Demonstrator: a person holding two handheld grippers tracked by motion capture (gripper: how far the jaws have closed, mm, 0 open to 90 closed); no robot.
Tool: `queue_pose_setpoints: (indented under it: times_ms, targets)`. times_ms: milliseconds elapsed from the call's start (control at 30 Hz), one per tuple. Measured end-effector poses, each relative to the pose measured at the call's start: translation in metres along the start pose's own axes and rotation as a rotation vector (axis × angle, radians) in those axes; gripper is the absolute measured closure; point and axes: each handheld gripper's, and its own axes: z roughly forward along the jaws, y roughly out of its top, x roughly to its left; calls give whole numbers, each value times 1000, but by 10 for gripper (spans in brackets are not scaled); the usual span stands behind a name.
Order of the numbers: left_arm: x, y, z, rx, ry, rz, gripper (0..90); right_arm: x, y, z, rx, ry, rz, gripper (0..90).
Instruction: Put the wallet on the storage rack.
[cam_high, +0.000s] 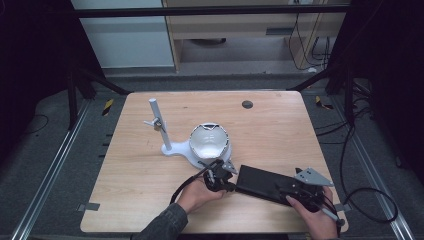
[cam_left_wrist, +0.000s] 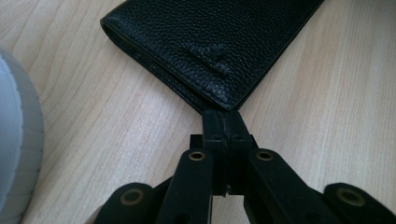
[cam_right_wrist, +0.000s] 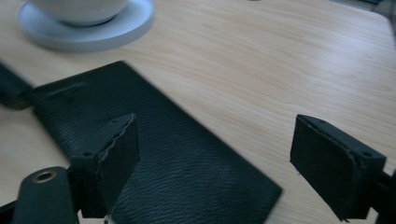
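The black leather wallet (cam_high: 263, 184) is lying flat on the wooden bench (cam_high: 280, 135), stretched between the two grippers. The left gripper (cam_high: 231, 186) is pinching one end of the wallet: in the left gripper view its jaws are pressed together with the wallet's (cam_left_wrist: 210, 46) corner edge clamped between the pads, and the rest of the wallet is running straight ahead of the jaws and slightly to their left across the bench (cam_left_wrist: 116, 135). Off to that gripper's left, the rim of a white stand base (cam_left_wrist: 16, 135) is sitting close by on the wood.

The right gripper (cam_high: 292, 192) is sitting at the opposite end of the wallet with its jaws standing wide apart. In the right gripper view the two black pads are well separated and pressing on nothing; the wallet (cam_right_wrist: 163, 163) is lying below and between them, reaching from under the left-hand pad diagonally away toward the upper left of that view. The right-hand pad is hanging over bare bench (cam_right_wrist: 280, 70), clear of the leather.

Ahead of the right gripper, past the wallet's far end, a white bowl (cam_right_wrist: 79, 9) is resting on the round base of the stand (cam_right_wrist: 116, 25). In the high view the bowl (cam_high: 210, 141) is sitting just beyond the left gripper, with a white upright post (cam_high: 159, 122) rising from the same base further off to the left.
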Motion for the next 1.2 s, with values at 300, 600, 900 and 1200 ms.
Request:
queue_pose_setpoints:
  times_ms: [300, 600, 900, 1200]
  targets:
    - [7, 2, -3, -64, 1, -24, 899, 35, 1, 0, 66, 76, -194, 100]
    - [13, 8, -4, -129, -15, -65, 899, 43, 2, 18, 172, 93, -342, 148]
    - [14, 18, -3, -141, -9, -64, 898, 38, 10, 30, 218, 74, -395, 227]
    - [16, 21, 0, -141, 3, -73, 898, 35, 14, 34, 239, 73, -411, 288]
